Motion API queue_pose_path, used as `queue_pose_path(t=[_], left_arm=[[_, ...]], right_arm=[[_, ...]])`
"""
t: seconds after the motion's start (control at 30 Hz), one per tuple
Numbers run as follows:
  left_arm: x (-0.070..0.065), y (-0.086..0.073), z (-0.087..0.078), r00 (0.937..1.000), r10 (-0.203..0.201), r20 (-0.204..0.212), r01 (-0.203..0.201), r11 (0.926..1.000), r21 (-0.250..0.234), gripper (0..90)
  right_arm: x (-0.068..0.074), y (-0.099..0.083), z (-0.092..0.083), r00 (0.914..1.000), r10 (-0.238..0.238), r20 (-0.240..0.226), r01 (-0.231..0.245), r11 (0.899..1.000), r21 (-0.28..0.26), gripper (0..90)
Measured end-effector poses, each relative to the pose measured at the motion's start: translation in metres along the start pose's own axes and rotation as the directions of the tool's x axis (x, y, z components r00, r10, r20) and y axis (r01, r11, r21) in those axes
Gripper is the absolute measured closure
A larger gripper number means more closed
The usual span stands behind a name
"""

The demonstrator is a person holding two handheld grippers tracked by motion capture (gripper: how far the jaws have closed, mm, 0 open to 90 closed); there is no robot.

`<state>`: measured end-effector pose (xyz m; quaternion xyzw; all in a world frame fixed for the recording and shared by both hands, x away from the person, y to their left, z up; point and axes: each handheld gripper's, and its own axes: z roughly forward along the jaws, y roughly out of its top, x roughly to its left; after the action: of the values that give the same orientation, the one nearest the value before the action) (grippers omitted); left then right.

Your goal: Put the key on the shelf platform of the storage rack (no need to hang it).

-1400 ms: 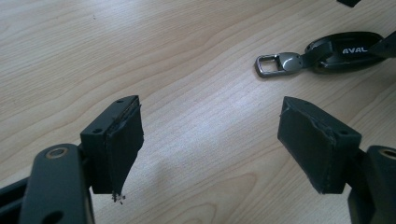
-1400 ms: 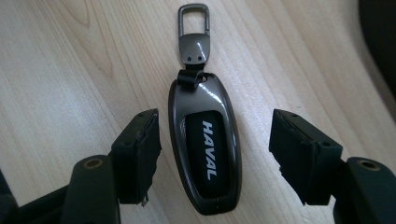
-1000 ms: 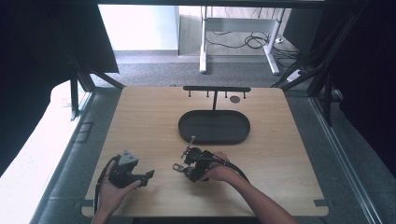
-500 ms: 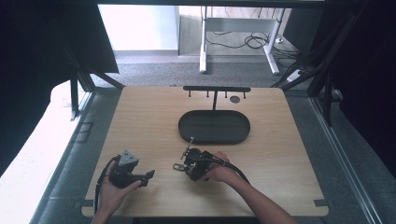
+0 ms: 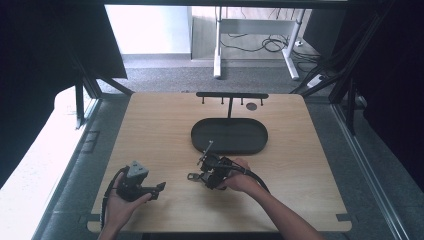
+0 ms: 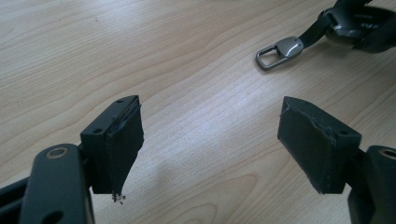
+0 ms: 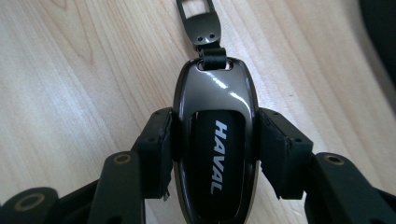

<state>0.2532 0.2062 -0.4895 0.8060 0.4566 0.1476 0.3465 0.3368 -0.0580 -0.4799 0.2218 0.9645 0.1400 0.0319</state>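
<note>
right tool [image 7: 212, 140] closed – one key fob [image 7: 215, 140]

The tabletop [image 5: 150, 130] is pale wood with fine grain lines. On it, a glossy dark grey car key [image 7: 215, 140] carries white HAVAL lettering on black; its clip [image 6: 279, 50] is silver-grey. Beyond the key sits a matte black oval tray [image 5: 230, 136].

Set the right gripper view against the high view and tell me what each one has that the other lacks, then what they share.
Right gripper view alone: the HAVAL lettering on the key fob, and both pads pressing the fob's sides.

High view alone: the left hand-held gripper, the oval black tray, the black hook rack behind it, and the person's forearms.

Both: the right hand-held gripper shut on the fob, the metal clip on its strap, and the wooden table.
</note>
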Motion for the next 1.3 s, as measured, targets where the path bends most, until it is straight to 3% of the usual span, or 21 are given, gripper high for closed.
queue_pose_path(t=[0.4,1.3], left_arm=[[0.001,0.000,0.000,1.0000,0.000,-0.002,0.000,1.0000,0.000,22.6],[0.000,0.000,0.001,0.9999,0.015,-0.003,-0.015,0.9999,0.006,22.6]], right_arm=[[0.001,0.005,-0.028,0.9994,-0.034,-0.007,0.034,0.998,-0.045,49.7],[-0.011,0.016,-0.063,0.9986,-0.049,-0.017,0.048,0.996,-0.079,49.8]])
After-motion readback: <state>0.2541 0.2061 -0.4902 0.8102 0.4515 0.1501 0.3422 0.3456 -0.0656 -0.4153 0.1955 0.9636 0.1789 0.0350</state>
